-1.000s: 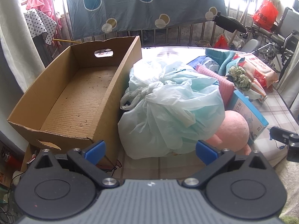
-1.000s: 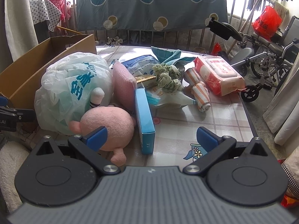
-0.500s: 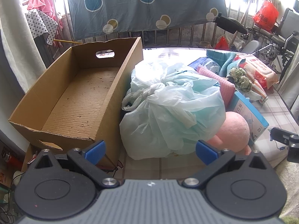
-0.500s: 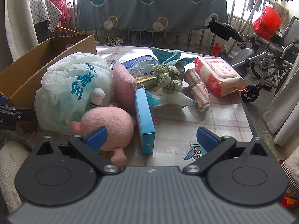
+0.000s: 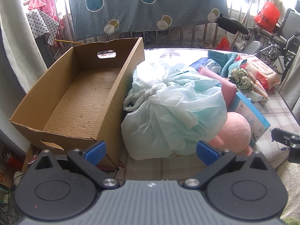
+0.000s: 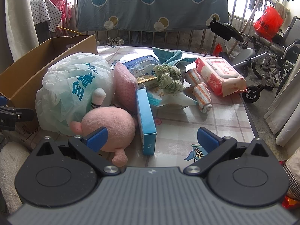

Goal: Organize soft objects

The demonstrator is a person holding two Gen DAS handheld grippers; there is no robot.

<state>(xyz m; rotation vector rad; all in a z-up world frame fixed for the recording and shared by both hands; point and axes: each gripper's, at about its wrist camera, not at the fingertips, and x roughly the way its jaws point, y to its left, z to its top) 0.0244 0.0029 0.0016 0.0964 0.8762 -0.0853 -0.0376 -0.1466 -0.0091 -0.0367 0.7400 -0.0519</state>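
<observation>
An empty cardboard box [image 5: 78, 101] stands at the table's left side. Right beside it lies a knotted pale green plastic bag [image 5: 174, 112] [image 6: 75, 91], with a pink plush toy [image 5: 236, 131] [image 6: 110, 127] against its near right side. My left gripper [image 5: 151, 152] hovers open just short of the bag, holding nothing. My right gripper [image 6: 151, 137] is open too, above the table's near edge, with the plush and a blue carton [image 6: 146, 116] ahead of it. Farther back lie a pink sponge [image 6: 124, 86], a green scrunchie [image 6: 168, 80], a rolled striped cloth [image 6: 203, 95] and a teal towel [image 6: 168, 55].
A wet-wipes pack [image 6: 221, 75] lies at the table's right edge, a blue packet [image 6: 142, 64] behind the sponge. A spotted sheet [image 6: 150, 3] hangs on the railing behind. A wheelchair [image 6: 266, 56] stands to the right of the checked tablecloth [image 6: 187, 123].
The left wrist view has drifted slightly, so the box and bag sit a little further right and lower. The right wrist view is nearly the same. Both grippers stay open.
</observation>
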